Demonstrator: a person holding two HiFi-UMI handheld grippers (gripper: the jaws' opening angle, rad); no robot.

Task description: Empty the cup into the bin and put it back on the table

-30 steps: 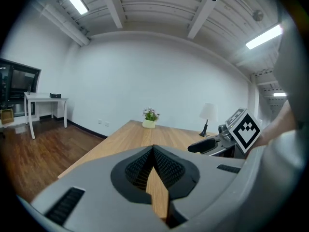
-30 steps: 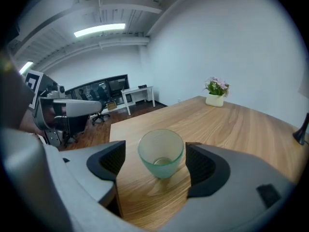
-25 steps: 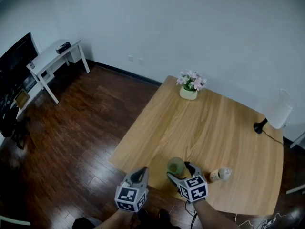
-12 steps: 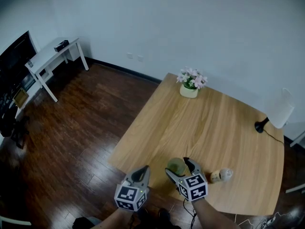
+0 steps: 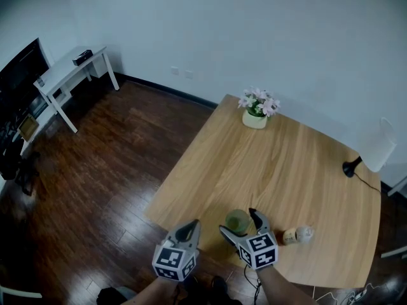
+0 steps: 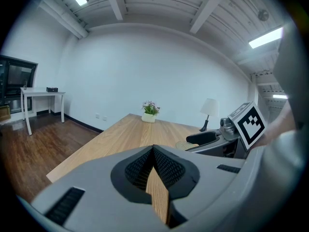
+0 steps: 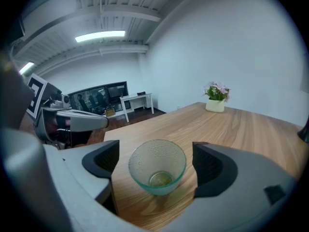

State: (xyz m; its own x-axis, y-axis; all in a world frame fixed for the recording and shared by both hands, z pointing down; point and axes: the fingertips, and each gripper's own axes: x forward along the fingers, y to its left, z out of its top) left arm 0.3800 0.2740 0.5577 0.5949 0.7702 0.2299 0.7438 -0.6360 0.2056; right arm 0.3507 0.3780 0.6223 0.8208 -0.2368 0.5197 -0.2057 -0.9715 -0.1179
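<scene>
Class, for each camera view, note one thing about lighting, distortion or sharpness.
Head view: dim, bluish, the table looks warped. Left gripper view: black fisheye corners, ceiling lights blown out. Right gripper view: same black corners, the cup sharp up close.

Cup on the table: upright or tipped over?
Upright: the cup stands on its base on the table, with its round rim facing up.

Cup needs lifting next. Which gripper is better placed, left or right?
Right. The glass cup stands upright on the table between the right gripper's jaws, which are opening, pads clear of it. The left gripper is shut, empty, and off to the cup's side.
</scene>
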